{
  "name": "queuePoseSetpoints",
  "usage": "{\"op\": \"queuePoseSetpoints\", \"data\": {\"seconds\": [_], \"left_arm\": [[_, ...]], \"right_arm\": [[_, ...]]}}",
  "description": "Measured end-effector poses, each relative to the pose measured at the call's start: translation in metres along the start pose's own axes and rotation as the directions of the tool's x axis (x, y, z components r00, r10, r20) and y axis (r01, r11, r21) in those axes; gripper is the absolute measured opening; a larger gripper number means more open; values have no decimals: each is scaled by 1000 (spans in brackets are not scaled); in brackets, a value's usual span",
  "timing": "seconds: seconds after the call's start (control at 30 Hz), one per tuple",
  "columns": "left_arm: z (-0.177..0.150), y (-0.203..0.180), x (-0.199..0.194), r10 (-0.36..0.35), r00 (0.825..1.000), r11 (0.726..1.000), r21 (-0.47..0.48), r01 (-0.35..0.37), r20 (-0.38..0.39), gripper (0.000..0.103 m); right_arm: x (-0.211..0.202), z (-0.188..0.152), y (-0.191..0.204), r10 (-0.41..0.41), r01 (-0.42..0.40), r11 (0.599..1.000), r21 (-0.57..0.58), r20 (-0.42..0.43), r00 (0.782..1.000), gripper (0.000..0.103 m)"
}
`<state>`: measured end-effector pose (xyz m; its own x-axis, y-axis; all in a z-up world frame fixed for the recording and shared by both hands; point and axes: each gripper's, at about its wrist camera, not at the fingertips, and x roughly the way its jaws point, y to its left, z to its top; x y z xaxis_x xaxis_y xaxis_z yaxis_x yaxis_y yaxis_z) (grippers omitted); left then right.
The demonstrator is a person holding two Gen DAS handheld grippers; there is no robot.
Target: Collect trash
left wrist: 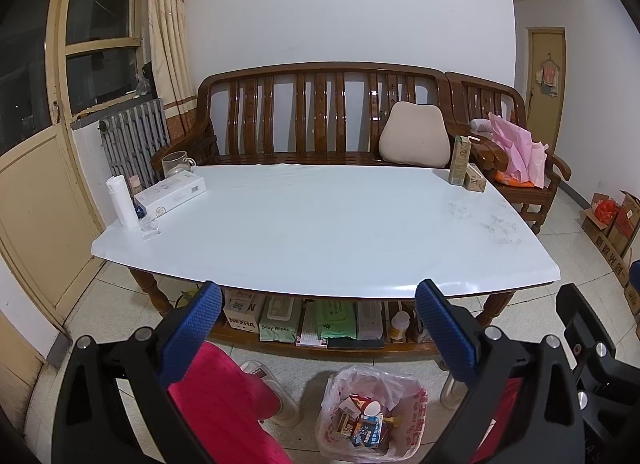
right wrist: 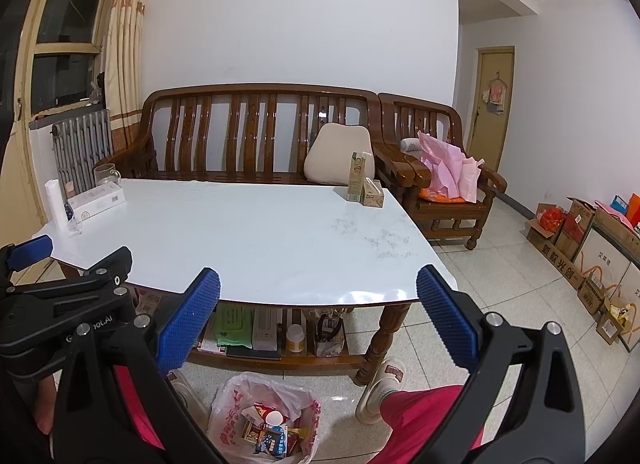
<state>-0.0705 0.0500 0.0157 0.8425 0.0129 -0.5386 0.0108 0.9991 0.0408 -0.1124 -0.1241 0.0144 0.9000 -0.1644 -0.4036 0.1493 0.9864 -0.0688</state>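
Note:
A trash bin lined with a plastic bag [left wrist: 372, 416] [right wrist: 266, 420] stands on the floor in front of the white table [left wrist: 312, 224] [right wrist: 240, 240]; several small packets lie inside it. Two drink cartons [left wrist: 466, 166] [right wrist: 364, 180], one upright and one lying, sit at the table's far right corner. My left gripper [left wrist: 320, 332] hangs open and empty over the table's near edge, above the bin. My right gripper [right wrist: 320, 312] is open and empty too, beside the left one [right wrist: 28, 252].
At the table's far left stand a white box [left wrist: 172, 194], a white tube [left wrist: 120, 200] and a glass mug [left wrist: 176, 162]. A wooden sofa [left wrist: 320, 112] is behind. The person's red-clad legs [left wrist: 224, 404] and slippers [right wrist: 380, 388] flank the bin. Cardboard boxes [right wrist: 576, 248] line the right wall.

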Motion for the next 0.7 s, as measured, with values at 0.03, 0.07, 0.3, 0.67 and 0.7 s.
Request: {"op": "queuePoseSetpoints", "data": {"seconds": [0.03,0.07,0.3,0.67,0.7], "left_arm": [[0,1,0,0,1000,1000,0,0,-1,95],[0,0,0,0,1000,1000,0,0,-1,95],[-1,2,0,1,1000,1000,3,-1,-3,95],[-5,7,3,-1,1000,1000,15,1,-8,95],[-6,9,2,1,1000,1000,16,-1,-7,95]], "right_arm": [[0,0,0,0,0,1000,-1,-1,1000,96],[0,0,0,0,0,1000,-1,-1,1000,96],[0,0,0,2,-2,1000,2,-4,1000,96],[3,-3,1,2,-2,1000,1,-8,1000,96],[2,-4,2,3,-3,1000,1,-9,1000,96]]}}
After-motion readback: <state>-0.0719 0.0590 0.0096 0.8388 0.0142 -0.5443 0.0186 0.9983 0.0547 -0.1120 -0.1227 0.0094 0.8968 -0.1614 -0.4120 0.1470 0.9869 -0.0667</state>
